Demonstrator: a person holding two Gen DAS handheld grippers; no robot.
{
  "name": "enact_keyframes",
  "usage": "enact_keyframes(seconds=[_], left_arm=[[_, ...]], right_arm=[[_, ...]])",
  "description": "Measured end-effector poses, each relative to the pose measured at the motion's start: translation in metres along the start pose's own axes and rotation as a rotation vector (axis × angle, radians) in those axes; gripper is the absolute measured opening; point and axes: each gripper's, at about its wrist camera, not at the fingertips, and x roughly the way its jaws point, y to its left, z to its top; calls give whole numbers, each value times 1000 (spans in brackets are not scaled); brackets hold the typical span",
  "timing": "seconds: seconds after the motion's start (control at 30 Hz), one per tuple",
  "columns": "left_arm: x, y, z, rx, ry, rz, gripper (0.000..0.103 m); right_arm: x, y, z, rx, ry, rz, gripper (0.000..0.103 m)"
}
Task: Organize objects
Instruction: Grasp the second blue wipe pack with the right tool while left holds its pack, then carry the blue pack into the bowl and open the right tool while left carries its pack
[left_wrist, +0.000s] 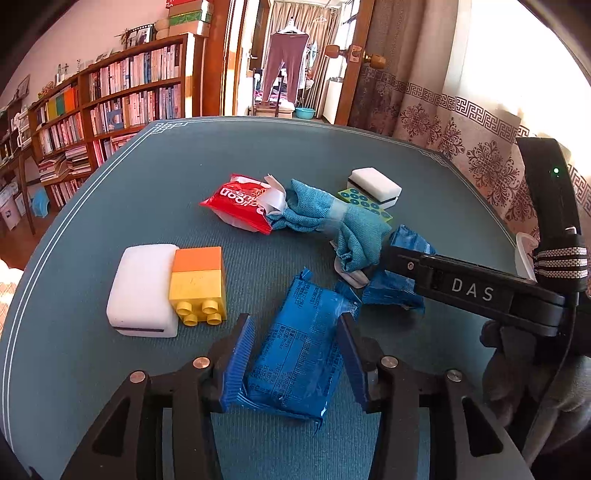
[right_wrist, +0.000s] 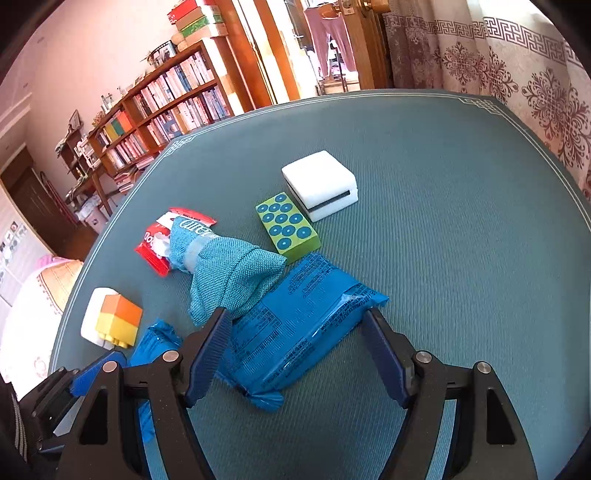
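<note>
My left gripper (left_wrist: 295, 325) has its jaws around a blue snack packet (left_wrist: 299, 350) lying on the teal table, pads close to or touching its sides. My right gripper (right_wrist: 297, 325) is open, its jaws astride a second blue packet (right_wrist: 303, 325); the left finger sits beside a teal cloth (right_wrist: 229, 280). The right gripper's body (left_wrist: 472, 288) reaches in from the right in the left wrist view, over that second packet (left_wrist: 399, 280). The cloth (left_wrist: 332, 218) lies mid-table, partly on a red packet (left_wrist: 240, 203).
A white sponge (left_wrist: 142, 291) and a yellow-orange toy block (left_wrist: 199, 284) sit at left. A green dotted block (right_wrist: 288, 225) and another white sponge (right_wrist: 321, 184) lie farther back. The table edge (left_wrist: 258, 120) faces a bookshelf and doorway; curtains hang at right.
</note>
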Motion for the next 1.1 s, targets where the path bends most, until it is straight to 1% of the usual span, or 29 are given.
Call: enact_keyframes(seconds=[0.03, 0.13, 0.2, 0.33, 0.43, 0.5, 0.63, 0.67, 0.73, 0.8, 0.87, 0.9, 1.07, 1.1], left_arm=[[1, 0, 0, -1, 2, -2, 55], [3, 0, 0, 0, 6, -13, 65], [4, 0, -1, -1, 11, -17, 75], [4, 0, -2, 5, 17, -13, 76], [9, -2, -5, 21, 40, 6, 76], [13, -3, -6, 35, 53, 25, 76], [15, -10, -8, 71, 52, 54, 76], [16, -12, -9, 83, 53, 60, 76], [17, -17, -10, 114, 53, 70, 71], [15, -21, -12, 143, 46, 74, 57], [13, -24, -14, 168, 39, 61, 46], [12, -25, -14, 178, 36, 61, 44], [13, -24, -13, 166, 29, 65, 43], [12, -23, -13, 159, 26, 60, 43]], right_arm=[[2, 4, 1, -18, -4, -17, 75], [5, 11, 1, -62, -12, -58, 75], [7, 15, -1, -95, -16, -90, 75], [5, 17, -10, -158, -24, -147, 75], [1, 14, -17, -179, -29, -181, 72], [-4, 8, -20, -170, -32, -176, 68], [-14, -5, -25, -148, -44, -168, 59], [-15, -8, -25, -144, -46, -170, 55], [-19, -13, -29, -133, -50, -168, 54], [-22, -16, -30, -123, -52, -159, 54], [-23, -17, -31, -120, -54, -158, 54], [-23, -16, -30, -119, -54, -157, 54], [-23, -17, -30, -122, -55, -160, 53], [-23, -17, -30, -122, -57, -166, 51]])
